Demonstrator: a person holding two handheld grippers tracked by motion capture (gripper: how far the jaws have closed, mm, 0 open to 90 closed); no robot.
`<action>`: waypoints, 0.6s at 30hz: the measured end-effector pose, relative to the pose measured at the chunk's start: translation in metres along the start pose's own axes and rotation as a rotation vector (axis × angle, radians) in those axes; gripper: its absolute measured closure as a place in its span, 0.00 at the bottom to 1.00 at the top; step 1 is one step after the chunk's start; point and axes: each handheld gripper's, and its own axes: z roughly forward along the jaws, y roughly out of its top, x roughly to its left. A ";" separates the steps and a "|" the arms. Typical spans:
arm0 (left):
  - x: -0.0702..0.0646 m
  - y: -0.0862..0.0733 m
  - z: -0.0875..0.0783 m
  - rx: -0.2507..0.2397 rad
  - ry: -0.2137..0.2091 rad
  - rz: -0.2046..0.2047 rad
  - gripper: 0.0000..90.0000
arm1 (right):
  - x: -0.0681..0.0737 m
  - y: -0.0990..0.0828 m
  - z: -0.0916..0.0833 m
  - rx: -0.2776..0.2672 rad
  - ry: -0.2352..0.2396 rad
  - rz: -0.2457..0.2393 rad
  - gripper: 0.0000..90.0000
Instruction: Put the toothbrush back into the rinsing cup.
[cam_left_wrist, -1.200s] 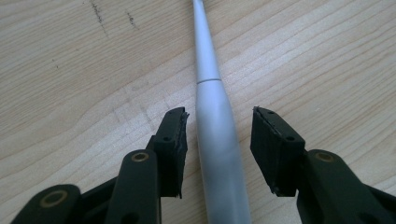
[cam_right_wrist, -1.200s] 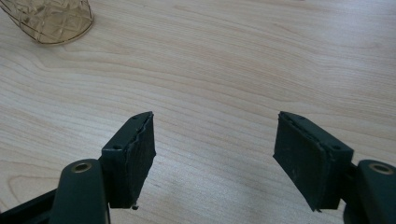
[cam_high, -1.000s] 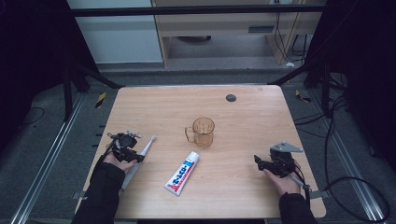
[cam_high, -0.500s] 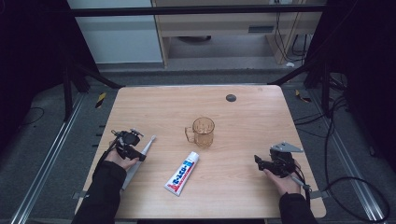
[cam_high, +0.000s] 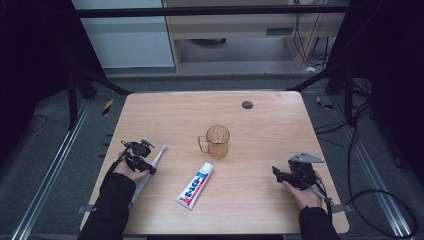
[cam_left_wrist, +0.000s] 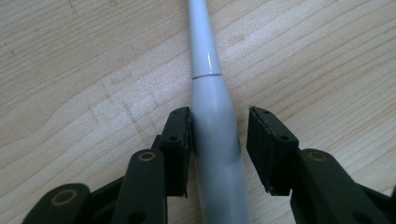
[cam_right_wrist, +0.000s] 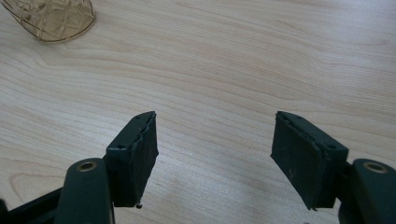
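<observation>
Two grippers on the table (cam_high: 150, 107), one thing in play: a white electric toothbrush (cam_left_wrist: 212, 126) lying flat near the left edge, brush head toward the far side, just left of the toothpaste tube (cam_high: 196, 185) and well apart from the amber mug (cam_high: 216, 141).

Left gripper (cam_high: 134, 157) sits low over the toothbrush handle. Left gripper view: jaws straddle the thick grey body just below the seam w/ the slimmer neck; they have just been closing. One pad touches or nearly touches the handle, the other is clear of it w/ a visible gap, so apart, not clamped yet.

Right gripper (cam_right_wrist: 215, 154) rests near the right front corner, jaws apart over bare wood, nothing between them; mug base shows at top left of the right gripper view.

Handling, as I judge it:
- Prob light to moderate weight, most of it in the fat lower body (battery end), so it'll want to tip tail-down if taken near the neck.
- Stiff plastic, won't flex; no crush risk at normal squeeze.
- Smooth rounded shell, looks glossy on the neck, so likely slippery and apt to roll btw flat pads.
- Best hold: across the thick body, centred, close to where the jaws are now or a bit lower toward the mass. Avoid the thin neck and bristle end.
</observation>
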 end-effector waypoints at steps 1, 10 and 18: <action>0.000 0.000 0.000 0.001 -0.002 -0.002 0.67 | 0.000 0.000 0.000 -0.001 -0.003 -0.004 0.35; 0.001 0.000 0.004 0.013 -0.019 -0.017 0.73 | -0.001 0.000 0.001 0.001 -0.002 -0.012 0.35; 0.002 0.000 0.004 0.013 -0.023 -0.026 0.73 | -0.001 0.000 0.000 -0.005 0.002 -0.004 0.35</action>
